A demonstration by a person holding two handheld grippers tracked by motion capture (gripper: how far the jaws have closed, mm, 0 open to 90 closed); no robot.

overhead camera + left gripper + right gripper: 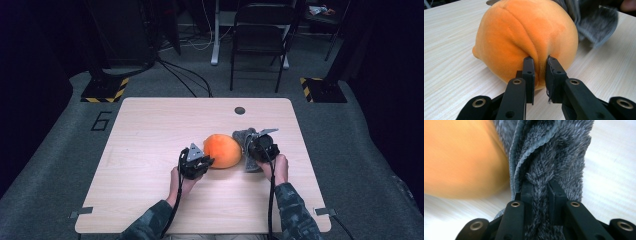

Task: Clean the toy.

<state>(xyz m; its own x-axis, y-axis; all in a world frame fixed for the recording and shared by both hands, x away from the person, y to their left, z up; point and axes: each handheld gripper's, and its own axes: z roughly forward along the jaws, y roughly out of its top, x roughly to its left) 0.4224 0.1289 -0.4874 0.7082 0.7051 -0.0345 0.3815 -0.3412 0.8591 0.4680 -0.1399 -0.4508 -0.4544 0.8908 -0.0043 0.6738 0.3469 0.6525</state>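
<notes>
Two grips going: I'm pinching a fold of the orange plush (524,40) mid-counter (150,130) with my left gripper (539,75), right gripper (540,202) fingers clamping the grey cloth (554,157) beside it; next, probably, wiping or wrapping

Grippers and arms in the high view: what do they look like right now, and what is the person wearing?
Both the left gripper and the right gripper are black, each topped by a grey three-cornered plate, with a black cable trailing back along the forearm. Up close, the jaws are flat black bars on linkages with brass-coloured rivets. The sleeves are dark camouflage-patterned.
</notes>
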